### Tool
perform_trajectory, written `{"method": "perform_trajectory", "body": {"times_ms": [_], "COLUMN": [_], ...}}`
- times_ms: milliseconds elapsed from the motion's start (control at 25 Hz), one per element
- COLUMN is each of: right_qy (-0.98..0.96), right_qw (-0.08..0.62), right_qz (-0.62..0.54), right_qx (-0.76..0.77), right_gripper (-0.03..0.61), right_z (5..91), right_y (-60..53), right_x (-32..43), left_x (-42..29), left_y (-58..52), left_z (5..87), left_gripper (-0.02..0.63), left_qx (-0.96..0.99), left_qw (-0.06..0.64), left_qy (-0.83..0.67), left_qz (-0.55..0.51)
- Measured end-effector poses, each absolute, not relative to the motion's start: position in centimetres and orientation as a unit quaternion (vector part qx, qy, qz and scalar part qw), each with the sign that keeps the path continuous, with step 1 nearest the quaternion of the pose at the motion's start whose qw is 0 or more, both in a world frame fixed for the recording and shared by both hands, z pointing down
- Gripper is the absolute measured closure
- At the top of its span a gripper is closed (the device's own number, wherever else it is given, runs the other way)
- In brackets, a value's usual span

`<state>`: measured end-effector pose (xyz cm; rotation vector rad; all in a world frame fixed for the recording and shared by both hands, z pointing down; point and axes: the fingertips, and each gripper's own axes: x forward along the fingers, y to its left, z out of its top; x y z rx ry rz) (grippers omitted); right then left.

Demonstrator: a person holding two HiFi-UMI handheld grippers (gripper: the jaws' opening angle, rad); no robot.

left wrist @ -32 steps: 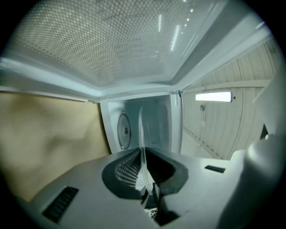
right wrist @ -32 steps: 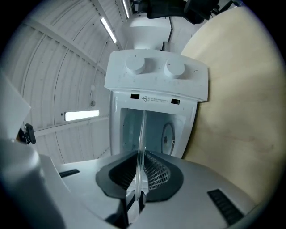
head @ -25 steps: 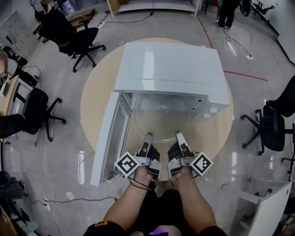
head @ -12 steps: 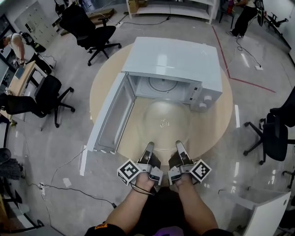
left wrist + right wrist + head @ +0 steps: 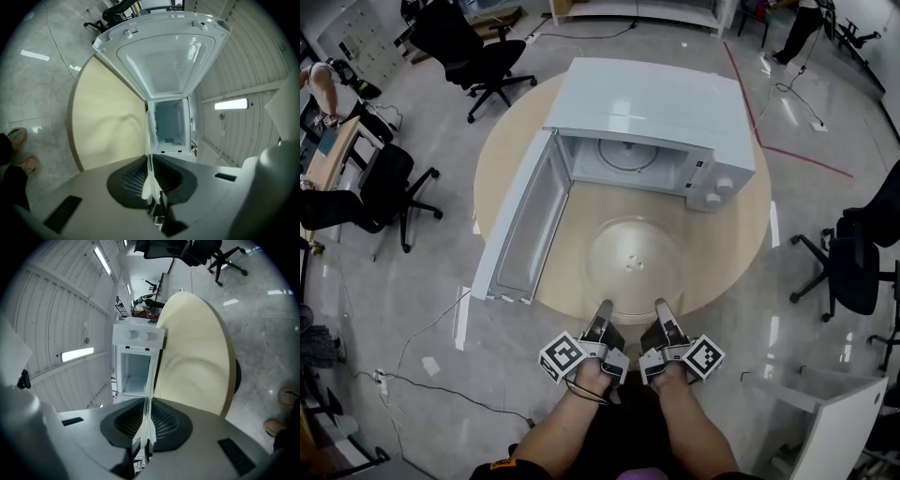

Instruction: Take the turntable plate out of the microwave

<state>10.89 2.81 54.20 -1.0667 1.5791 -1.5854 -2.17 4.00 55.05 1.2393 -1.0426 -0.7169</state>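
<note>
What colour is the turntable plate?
The plate is clear glass; the beige table shows through. Best in the head view.

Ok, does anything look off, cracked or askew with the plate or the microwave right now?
Nothing stands out. The glass plate looks whole and level over the table, pinched at its near rim by the left gripper and the right gripper. The microwave sits square with its door swung open.

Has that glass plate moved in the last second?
Yes. The glass plate has come out of the microwave toward the person: earlier partly inside it, now clear of it, above the round table.
</note>
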Motion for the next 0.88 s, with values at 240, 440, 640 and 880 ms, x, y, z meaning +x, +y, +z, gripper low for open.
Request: {"method": "perform_trajectory", "body": {"times_ms": [240,440,640,880], "right_qy": [0.588,0.58,0.579,0.575], "right_qw": [0.317,0.324,0.318,0.282], "right_qz": [-0.611,-0.615,-0.617,-0.623], "right_qx": [-0.424,-0.424,-0.428,-0.45], "right_gripper": [0.538,0.538,0.538,0.538], "right_z": [57.2,58.9,59.9,61.5], "right_y": [3.4,3.0,2.8,3.3], "right_x": [10.9,11.1,11.0,11.0], "left_x": [-2.2,-2.1,-2.1,-2.4], "left_y": [4.3,3.8,3.6,3.6], "left_z": [57.9,59.4,60.2,60.9], "left_gripper": [0.54,0.54,0.54,0.541], "left_qx": [0.534,0.529,0.528,0.528], "left_qw": [0.646,0.648,0.646,0.643], "left_qy": [-0.455,-0.46,-0.467,-0.48], "left_qz": [-0.303,-0.299,-0.294,-0.279]}}
